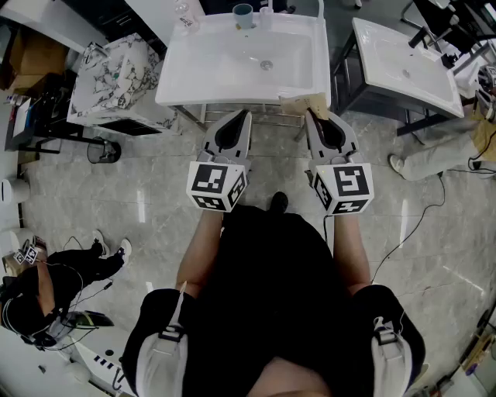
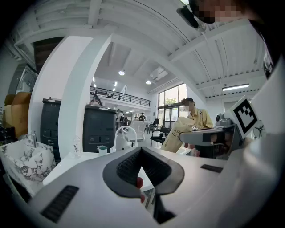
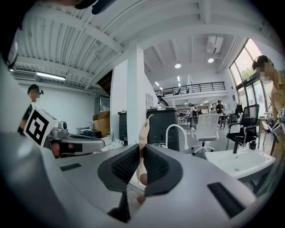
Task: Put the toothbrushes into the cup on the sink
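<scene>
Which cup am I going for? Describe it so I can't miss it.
Take the white sink straight ahead, not the second sink off to the right. On its back ledge, near the middle, stands the cup: small, teal and open-topped, the only coloured item on that ledge.

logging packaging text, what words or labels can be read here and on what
"OTH" and "USH": fragments on the tan paper packet in the right gripper; rest hidden.
Bottle label on the sink: too small to read.
Gripper cubes: square markers only, no words.
</scene>
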`<state>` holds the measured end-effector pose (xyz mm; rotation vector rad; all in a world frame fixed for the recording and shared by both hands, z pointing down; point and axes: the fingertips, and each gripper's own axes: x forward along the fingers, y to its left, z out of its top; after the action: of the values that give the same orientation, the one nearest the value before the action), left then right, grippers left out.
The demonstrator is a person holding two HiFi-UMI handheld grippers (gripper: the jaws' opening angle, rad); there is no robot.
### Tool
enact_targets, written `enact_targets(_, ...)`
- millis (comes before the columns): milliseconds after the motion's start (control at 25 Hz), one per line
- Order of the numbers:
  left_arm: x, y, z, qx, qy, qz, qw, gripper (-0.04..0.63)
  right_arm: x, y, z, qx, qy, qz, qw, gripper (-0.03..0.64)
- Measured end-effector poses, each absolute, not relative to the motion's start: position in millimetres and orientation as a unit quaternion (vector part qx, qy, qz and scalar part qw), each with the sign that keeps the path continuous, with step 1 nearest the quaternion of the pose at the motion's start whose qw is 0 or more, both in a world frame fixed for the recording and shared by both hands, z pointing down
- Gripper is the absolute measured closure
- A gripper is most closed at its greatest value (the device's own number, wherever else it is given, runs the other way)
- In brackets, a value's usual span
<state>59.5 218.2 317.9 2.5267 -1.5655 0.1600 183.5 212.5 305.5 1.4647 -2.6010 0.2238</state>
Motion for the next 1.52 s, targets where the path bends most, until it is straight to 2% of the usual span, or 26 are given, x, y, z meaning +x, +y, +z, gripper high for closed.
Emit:
enact_targets(880, 74, 246, 336, 0.835, -0.538, 0.080, 0.081, 0.581, 197, 237, 328, 0.460, -0.876, 0.122, 0.071, 0.568)
enact_targets(1520, 43, 189, 344, 0.839, -0.531, 0.075, 0.094, 0.581, 161, 185, 332, 0.455, -0.878, 0.122, 0.085, 0.568)
